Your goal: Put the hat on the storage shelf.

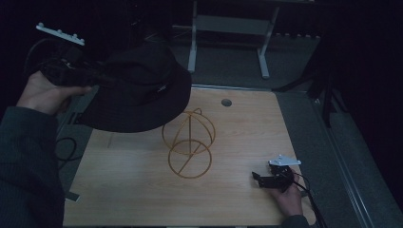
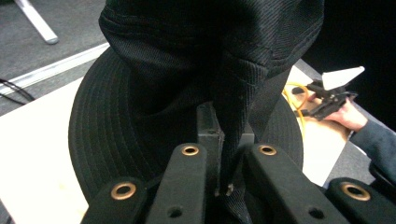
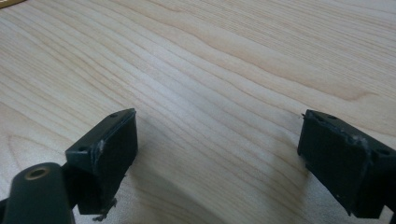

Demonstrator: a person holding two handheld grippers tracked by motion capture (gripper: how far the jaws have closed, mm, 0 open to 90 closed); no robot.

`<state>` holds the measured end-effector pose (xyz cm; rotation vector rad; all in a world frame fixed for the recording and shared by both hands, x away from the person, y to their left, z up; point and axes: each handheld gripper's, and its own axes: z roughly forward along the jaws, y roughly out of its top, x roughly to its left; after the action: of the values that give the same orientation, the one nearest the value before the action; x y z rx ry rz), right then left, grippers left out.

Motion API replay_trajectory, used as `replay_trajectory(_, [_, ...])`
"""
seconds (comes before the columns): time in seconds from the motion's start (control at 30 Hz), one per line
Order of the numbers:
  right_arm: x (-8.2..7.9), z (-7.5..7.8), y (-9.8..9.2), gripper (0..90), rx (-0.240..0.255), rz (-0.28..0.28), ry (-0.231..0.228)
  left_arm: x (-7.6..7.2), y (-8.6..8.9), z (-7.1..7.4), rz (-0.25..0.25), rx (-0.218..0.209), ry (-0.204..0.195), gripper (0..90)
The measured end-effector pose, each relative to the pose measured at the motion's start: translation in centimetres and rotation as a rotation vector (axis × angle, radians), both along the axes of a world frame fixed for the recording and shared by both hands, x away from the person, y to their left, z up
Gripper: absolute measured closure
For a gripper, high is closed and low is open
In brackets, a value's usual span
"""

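A black bucket hat (image 1: 142, 90) hangs in the air over the table's far left corner. My left gripper (image 1: 105, 80) comes in from the left and is shut on the hat. In the left gripper view the hat's fabric (image 2: 154, 93) is pinched between the two jaws of my left gripper (image 2: 224, 135). A gold wire stand (image 1: 189, 142) shaped like a ball on a ring stands at the table's middle, just right of and below the hat. My right gripper (image 1: 256, 179) rests on the table at the near right, open, and the right gripper (image 3: 217, 149) has bare wood between its jaws.
The wooden table (image 1: 247, 142) has a round cable hole (image 1: 226, 102) near its far edge. A white metal frame (image 1: 228, 28) stands on the grey floor behind. A black cable (image 1: 66, 147) lies off the table's left side. A sleeve (image 1: 28, 166) covers the near left.
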<state>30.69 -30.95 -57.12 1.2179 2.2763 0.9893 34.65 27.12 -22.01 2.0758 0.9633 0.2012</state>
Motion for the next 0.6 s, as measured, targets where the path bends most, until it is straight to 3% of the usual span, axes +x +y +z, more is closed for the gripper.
replay_trajectory(0.6, [0.0, 0.0, 0.0, 11.9, 0.0, 0.0, 0.0, 0.0, -3.6, -0.5, -0.113, 0.024, 0.005, 88.3])
